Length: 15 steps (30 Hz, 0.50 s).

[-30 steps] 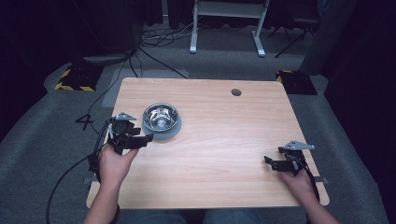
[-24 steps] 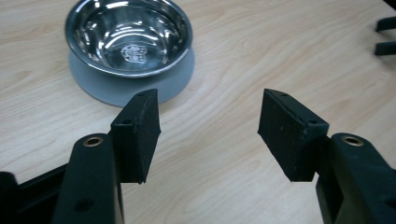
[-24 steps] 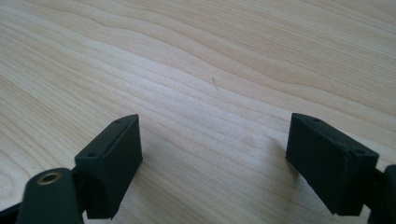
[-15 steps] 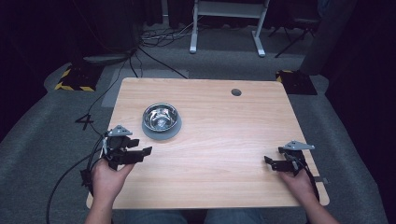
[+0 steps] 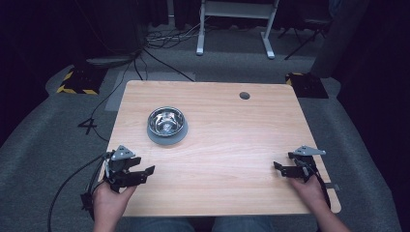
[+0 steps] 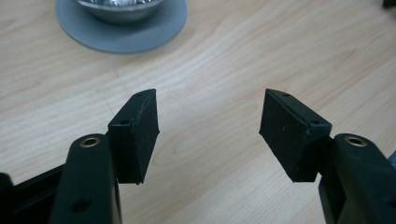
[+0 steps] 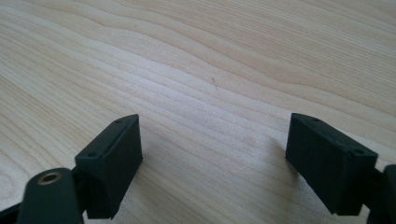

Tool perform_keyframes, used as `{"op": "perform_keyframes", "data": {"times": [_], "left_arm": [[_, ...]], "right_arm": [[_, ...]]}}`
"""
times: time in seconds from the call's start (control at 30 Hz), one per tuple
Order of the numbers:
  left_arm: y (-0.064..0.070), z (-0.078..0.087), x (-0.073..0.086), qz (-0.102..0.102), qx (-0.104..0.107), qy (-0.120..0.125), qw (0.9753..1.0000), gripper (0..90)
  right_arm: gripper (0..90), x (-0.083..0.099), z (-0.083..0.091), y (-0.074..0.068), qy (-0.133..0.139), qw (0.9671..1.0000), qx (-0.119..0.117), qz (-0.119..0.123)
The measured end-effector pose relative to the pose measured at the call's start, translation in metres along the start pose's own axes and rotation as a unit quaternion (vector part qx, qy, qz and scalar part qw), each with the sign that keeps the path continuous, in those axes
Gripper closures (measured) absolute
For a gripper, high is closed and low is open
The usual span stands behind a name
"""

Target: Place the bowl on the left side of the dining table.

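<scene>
Your left gripper [image 5: 145, 171] sits at seven o'clock on the table [image 5: 232, 145], jaws apart and empty. The bowl [image 5: 167, 123] lies at its one o'clock. Your right gripper [image 5: 279, 167], at four o'clock, is likewise spread wide.

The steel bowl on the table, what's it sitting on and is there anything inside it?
The steel bowl sits on a round grey base on the wooden table. Its inside looks empty. The tabletop under the base is covered.

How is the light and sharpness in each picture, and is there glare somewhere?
High view: table well lit, floor around it dark, slightly soft; steel bowl glints. Left gripper view: wood grain sharp, near black fingers a little soft, bowl cut by the top edge. Right gripper view: even light, faint shadows under the fingers.
</scene>
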State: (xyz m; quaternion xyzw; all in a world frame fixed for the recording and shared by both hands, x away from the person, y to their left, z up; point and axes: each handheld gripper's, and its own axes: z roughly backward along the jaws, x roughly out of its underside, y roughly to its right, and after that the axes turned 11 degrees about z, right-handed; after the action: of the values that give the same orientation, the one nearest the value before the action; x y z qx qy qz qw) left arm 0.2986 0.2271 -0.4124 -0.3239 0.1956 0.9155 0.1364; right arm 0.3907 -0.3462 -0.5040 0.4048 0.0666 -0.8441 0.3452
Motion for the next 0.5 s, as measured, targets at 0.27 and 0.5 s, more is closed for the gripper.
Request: {"op": "perform_keyframes", "data": {"times": [0.27, 0.5], "left_arm": [[0.001, -0.017, 0.02, 0.003, 0.007, -0.028, 0.9996, 37.2], [-0.002, -0.03, 0.036, 0.012, 0.005, -0.09, 0.9959, 36.9]], "right_arm": [[18.8, 0.0, 0.0, 0.0, 0.0, 1.0, 0.0, -0.001], [18.8, 0.0, 0.0, 0.0, 0.0, 1.0, 0.0, -0.001]]}}
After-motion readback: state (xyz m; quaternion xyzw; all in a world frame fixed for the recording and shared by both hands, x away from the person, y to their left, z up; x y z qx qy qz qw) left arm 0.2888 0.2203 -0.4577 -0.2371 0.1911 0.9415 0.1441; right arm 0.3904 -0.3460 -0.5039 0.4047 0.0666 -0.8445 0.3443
